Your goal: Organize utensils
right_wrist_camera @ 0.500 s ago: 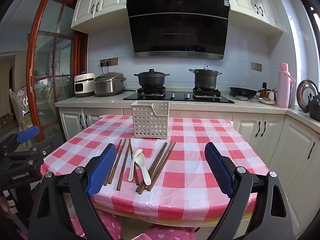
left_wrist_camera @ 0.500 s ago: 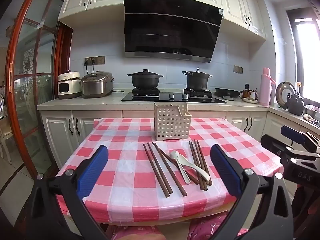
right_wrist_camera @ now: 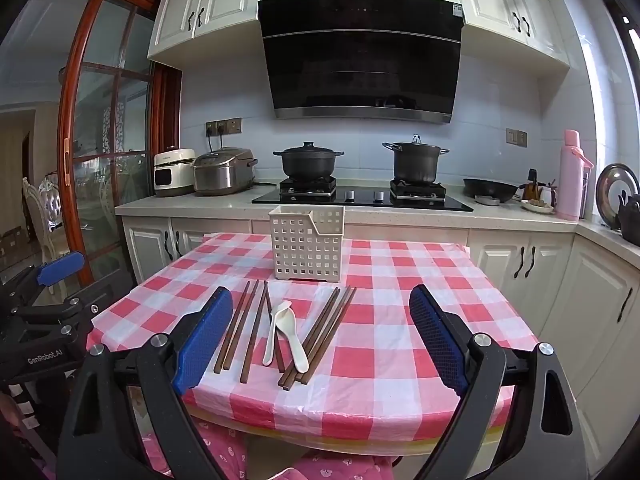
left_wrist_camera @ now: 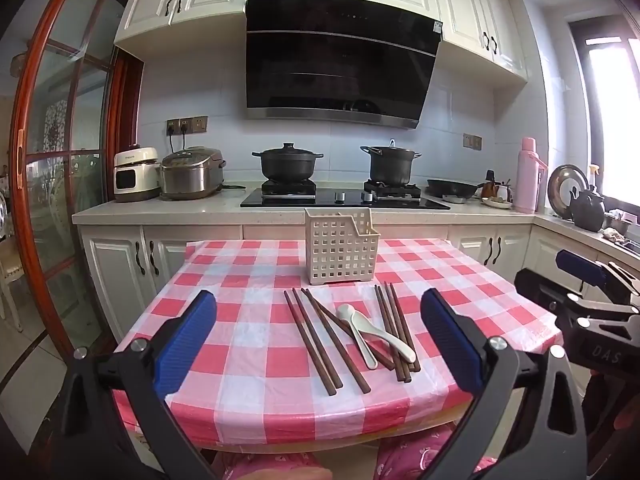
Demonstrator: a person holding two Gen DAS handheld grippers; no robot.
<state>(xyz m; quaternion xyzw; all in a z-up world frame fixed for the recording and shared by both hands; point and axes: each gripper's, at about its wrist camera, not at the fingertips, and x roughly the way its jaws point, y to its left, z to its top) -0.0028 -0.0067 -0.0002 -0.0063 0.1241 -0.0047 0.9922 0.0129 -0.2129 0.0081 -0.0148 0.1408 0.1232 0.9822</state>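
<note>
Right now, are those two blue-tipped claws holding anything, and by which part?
Nothing is held. The left gripper and right gripper both stand open and empty; the chopsticks and spoons lie untouched on the table.

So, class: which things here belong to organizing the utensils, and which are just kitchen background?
Job:
chopsticks
two white spoons
slotted holder

Background:
two black pots
rice cooker
pink flask
frying pan
</note>
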